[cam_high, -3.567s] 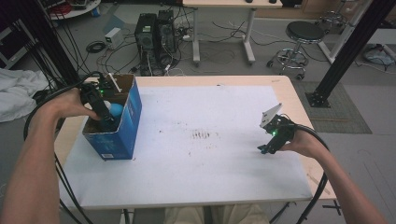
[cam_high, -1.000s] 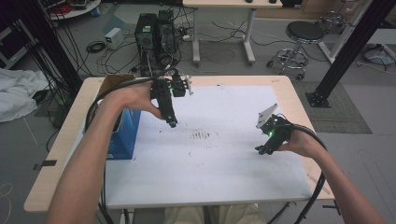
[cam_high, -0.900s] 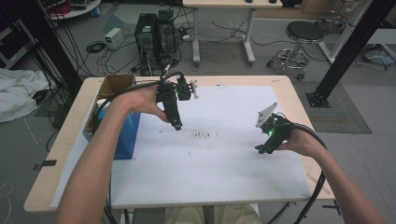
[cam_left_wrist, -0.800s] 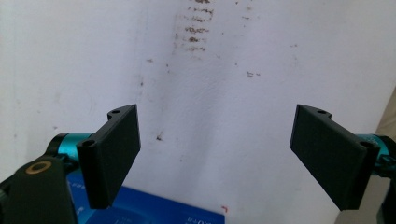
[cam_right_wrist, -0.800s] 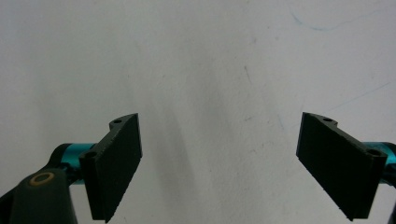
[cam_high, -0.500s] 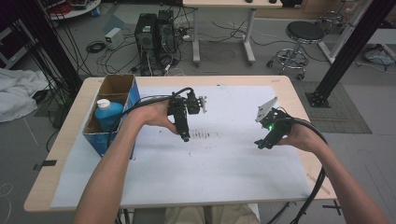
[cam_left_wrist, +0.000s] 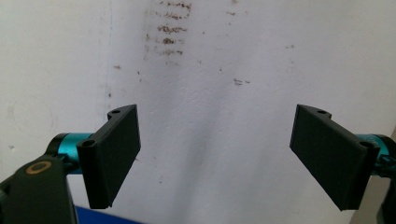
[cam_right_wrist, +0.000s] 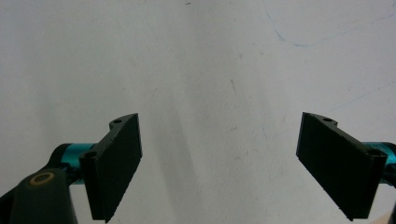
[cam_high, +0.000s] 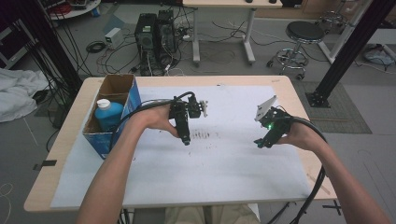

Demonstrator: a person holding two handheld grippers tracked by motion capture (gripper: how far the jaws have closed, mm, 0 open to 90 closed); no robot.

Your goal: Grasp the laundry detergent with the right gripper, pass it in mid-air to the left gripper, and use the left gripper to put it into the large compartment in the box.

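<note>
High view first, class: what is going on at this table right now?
A person holds a two-jaw gripper in each hand over a table covered in white paper. The left gripper points down at some dark smudges near the middle, jaws open and empty. The right gripper hovers at the right, also open and empty. A blue bottle stands in the cardboard box at the left edge.

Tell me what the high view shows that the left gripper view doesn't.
High view: the cardboard box at the table's left with the blue bottle standing in it, and the right gripper. Left gripper view: its own black pads wide apart, nothing between them. Both: the white sheet with dark smudges.
</note>
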